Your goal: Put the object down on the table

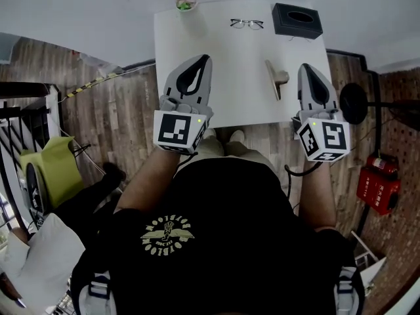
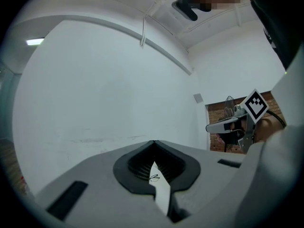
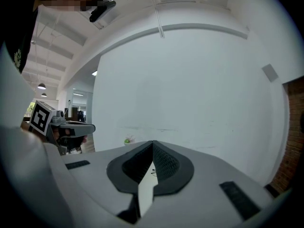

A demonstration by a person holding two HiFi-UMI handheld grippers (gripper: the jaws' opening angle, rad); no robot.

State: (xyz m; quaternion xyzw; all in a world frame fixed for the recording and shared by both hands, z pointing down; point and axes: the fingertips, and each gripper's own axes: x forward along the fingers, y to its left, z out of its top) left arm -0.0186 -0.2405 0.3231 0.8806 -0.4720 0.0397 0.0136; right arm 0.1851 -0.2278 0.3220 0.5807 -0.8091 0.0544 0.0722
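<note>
tan object lies on white table

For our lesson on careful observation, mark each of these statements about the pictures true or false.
1. The glasses lie on the white table. True.
2. The black box sits at the table's near left corner. False: it is at the far right corner.
3. The right gripper holds the glasses. False: its fingers are shut on nothing.
4. A wooden object lies between the right gripper and the left gripper. True.

glasses: table far edge | box: right of glasses | plant: left
</note>
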